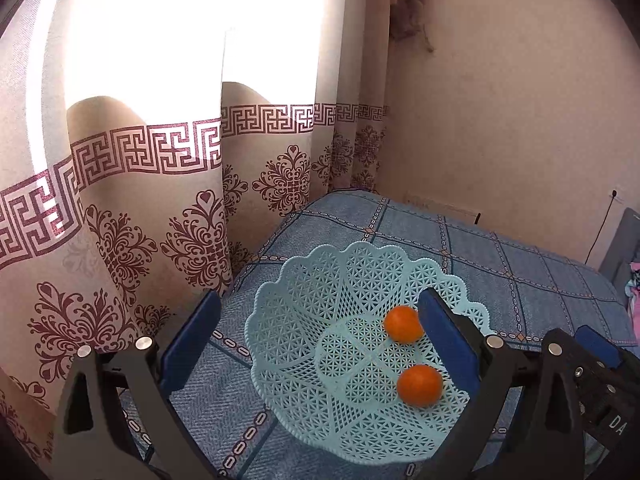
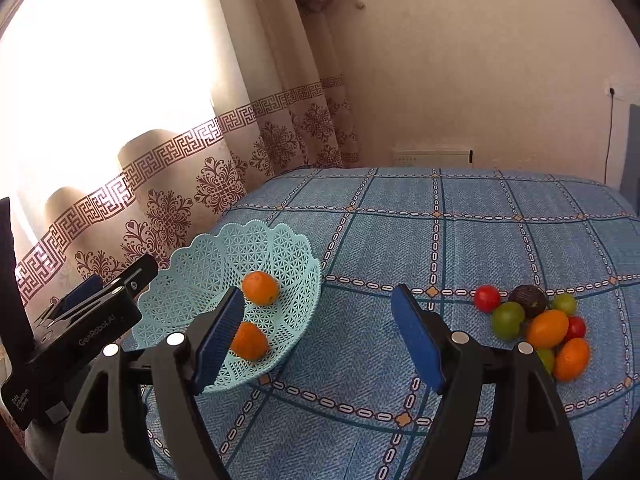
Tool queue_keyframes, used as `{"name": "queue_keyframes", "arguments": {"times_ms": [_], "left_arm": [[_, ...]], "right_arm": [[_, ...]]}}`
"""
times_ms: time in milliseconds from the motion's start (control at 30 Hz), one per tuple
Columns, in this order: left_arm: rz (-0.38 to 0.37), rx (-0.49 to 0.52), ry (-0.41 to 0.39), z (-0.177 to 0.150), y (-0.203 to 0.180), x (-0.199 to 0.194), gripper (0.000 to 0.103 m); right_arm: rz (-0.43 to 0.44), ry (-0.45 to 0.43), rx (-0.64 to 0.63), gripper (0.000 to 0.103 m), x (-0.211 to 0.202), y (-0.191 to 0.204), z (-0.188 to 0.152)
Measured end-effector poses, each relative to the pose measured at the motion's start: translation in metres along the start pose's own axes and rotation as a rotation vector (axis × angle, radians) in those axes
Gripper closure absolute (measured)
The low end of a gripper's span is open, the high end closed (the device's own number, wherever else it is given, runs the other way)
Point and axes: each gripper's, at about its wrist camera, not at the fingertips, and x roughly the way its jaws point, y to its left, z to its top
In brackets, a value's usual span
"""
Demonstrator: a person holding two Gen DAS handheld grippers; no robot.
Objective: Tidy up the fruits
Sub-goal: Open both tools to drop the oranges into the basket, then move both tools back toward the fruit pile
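A light blue lattice basket [image 1: 288, 304] stands on the blue checked bedspread, tilted toward me. Two oranges [image 1: 404, 324] [image 1: 420, 385] lie in its bottom. My left gripper [image 1: 320, 340] is open, its blue pads straddling the basket, the right pad beside the farther orange. In the right wrist view the basket [image 2: 192, 264] is at the left with both oranges [image 2: 260, 288] [image 2: 250, 342] inside. My right gripper [image 2: 318, 336] is open and empty above the cloth; its left pad overlaps the basket's near rim. A pile of loose fruit [image 2: 547, 328] lies to the right.
The pile holds red tomatoes [image 2: 487, 298], green fruits [image 2: 507, 319], a dark avocado [image 2: 530, 300] and orange fruits. A patterned curtain [image 1: 120, 220] hangs close along the bed's left edge. A wall [image 2: 480, 80] stands behind. The bedspread [image 2: 440, 232] stretches beyond the basket.
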Motion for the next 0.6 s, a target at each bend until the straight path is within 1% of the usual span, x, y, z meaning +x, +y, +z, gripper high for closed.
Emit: {"name": "queue_keyframes", "arguments": {"times_ms": [500, 600], "left_arm": [[-0.033, 0.042, -0.003, -0.003, -0.016, -0.006, 0.003], [-0.038, 0.052, -0.002, -0.004, -0.020, -0.007, 0.003]], "right_arm": [[-0.076, -0.018, 0.019, 0.027, -0.016, -0.027, -0.002], [-0.106, -0.028, 0.010, 0.027, -0.020, -0.031, -0.004]]}}
